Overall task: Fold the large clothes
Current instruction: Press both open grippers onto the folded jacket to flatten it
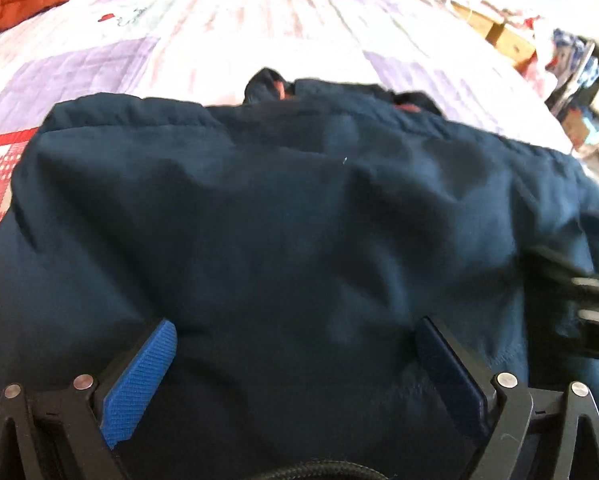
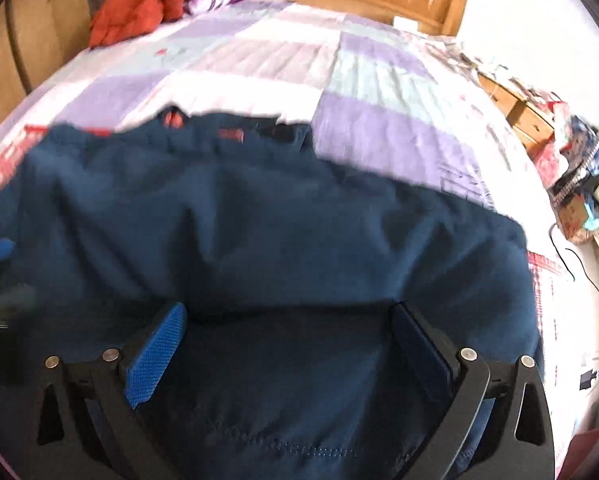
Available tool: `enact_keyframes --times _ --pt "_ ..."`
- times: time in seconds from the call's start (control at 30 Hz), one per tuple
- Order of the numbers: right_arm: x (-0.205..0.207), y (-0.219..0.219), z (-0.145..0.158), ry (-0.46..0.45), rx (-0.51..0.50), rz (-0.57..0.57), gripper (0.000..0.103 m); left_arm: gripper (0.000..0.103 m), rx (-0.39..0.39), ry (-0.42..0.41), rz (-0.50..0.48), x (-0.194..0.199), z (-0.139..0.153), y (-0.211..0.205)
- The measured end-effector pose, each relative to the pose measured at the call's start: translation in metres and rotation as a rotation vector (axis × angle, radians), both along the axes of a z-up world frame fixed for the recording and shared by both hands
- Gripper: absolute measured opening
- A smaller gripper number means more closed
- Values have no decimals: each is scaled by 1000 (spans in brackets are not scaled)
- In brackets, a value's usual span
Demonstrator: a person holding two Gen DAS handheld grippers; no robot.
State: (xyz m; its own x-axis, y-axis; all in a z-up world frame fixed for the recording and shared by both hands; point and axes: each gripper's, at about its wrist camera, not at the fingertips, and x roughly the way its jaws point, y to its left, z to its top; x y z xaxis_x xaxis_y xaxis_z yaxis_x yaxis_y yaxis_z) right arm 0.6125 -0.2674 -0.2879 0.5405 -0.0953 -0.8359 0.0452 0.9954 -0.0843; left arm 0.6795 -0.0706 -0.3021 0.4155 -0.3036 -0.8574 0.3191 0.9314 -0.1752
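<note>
A bed [image 2: 379, 136] is covered by a purple-and-white patchwork quilt [image 1: 111, 68]; a navy garment [image 2: 279, 216] is spread on it, an orange jacket [image 2: 135, 8] bunched near the headboard.

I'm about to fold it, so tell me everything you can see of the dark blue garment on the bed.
The dark blue garment is a large piece of matte woven-looking cloth, lying spread and rumpled on the patchwork quilt. Orange-red patches show along its far edge, and a stitched seam runs near the camera. Both open grippers, left gripper and right gripper, stand over it; contact is unclear.
</note>
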Motion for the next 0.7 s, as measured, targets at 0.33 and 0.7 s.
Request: enact_keyframes --times 0.33,0.7 --pt "-122 25 -19 41 -92 -8 101 101 -20 -146 -53 -87 18 11" --pt "38 1 -52 71 -83 -88 103 103 93 -9 32 15 -20 -22"
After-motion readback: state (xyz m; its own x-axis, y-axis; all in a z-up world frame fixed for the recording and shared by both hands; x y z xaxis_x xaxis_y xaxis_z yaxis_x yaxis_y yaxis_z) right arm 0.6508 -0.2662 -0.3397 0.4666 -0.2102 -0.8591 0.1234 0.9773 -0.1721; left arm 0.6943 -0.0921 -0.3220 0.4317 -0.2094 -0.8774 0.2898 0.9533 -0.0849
